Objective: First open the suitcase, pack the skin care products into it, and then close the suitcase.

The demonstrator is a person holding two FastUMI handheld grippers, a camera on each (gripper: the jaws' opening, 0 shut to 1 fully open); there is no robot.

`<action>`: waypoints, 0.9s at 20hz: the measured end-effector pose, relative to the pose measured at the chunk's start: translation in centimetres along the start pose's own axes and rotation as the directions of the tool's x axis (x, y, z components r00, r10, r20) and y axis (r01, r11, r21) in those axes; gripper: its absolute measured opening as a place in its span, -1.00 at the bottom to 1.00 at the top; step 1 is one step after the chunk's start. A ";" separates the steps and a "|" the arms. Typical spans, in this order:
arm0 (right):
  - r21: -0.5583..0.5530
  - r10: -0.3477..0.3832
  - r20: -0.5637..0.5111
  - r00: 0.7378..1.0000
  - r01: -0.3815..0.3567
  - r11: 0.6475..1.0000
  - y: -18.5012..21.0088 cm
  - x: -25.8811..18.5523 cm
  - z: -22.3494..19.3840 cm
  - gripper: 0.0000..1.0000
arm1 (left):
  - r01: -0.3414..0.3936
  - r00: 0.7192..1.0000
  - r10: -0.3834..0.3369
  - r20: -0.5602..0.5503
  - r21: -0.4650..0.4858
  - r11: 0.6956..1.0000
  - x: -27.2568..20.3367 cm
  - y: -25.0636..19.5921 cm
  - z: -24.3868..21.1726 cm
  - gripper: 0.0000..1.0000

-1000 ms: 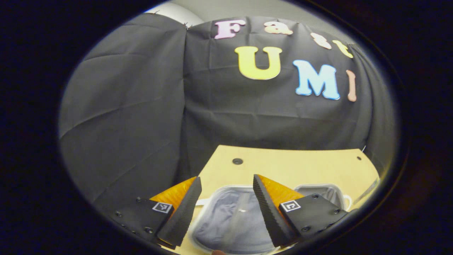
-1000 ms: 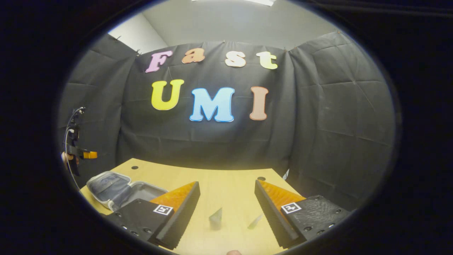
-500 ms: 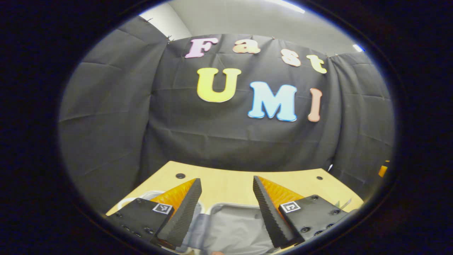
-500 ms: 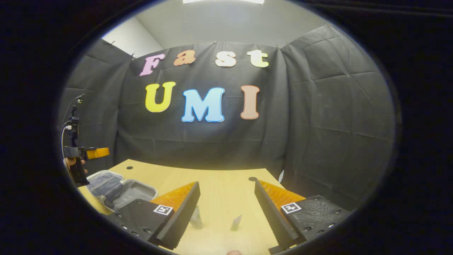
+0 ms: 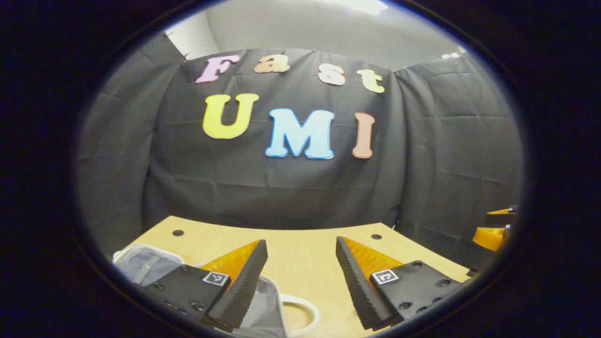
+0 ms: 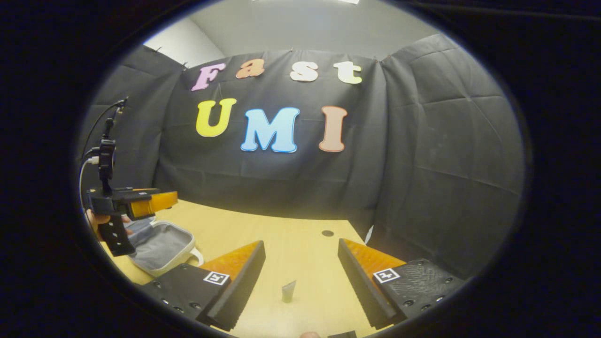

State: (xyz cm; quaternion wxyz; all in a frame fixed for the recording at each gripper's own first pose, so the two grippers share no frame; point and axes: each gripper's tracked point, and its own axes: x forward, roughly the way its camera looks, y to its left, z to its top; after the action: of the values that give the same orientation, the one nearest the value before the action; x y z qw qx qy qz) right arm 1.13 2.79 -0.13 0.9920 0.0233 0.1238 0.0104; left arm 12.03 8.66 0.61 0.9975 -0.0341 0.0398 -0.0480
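Note:
The small suitcase (image 6: 162,244) lies open on the wooden table (image 6: 263,225), its grey lining showing and its white handle loop toward me. In the left gripper view the suitcase (image 5: 145,265) sits at the lower left, partly behind my finger. My left gripper (image 5: 300,243) is open and empty above the table, just right of the case. A small grey skin care tube (image 6: 288,292) stands on the table between and beyond the fingers of my right gripper (image 6: 300,243), which is open and empty.
A hand holds the left gripper (image 6: 162,201) above the suitcase at the left of the right gripper view. The right gripper (image 5: 490,234) shows at the far right of the left gripper view. The table (image 5: 281,234) ends at the black cloth wall.
The left gripper has lifted off the suitcase and swung right, so the case has slid to its lower left. The right gripper has shifted, with one tube between its fingers instead of two.

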 end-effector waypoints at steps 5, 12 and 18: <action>0.012 0.036 -0.030 0.999 -0.036 0.999 -1.7 0.8 -1.4 0.89 | 0.092 0.996 -0.091 -0.021 0.045 0.995 1.7 -8.2 -3.4 0.89; 0.022 0.059 -0.066 0.996 -0.057 0.998 -2.8 1.5 -3.2 0.89 | 0.157 0.976 -0.147 -0.160 0.058 0.986 3.3 -12.9 -13.5 0.89; 0.021 0.079 -0.120 0.990 -0.077 0.997 -2.7 1.7 -5.8 0.89 | 0.148 0.933 -0.143 -0.329 -0.010 0.989 3.7 -13.2 -22.9 0.89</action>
State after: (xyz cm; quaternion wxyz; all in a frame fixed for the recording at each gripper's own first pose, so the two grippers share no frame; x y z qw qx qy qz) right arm 1.44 0.35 -6.26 0.9813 0.0357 0.1827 0.0495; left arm 12.59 -6.29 -21.55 0.9708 -0.0208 0.2024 -0.1270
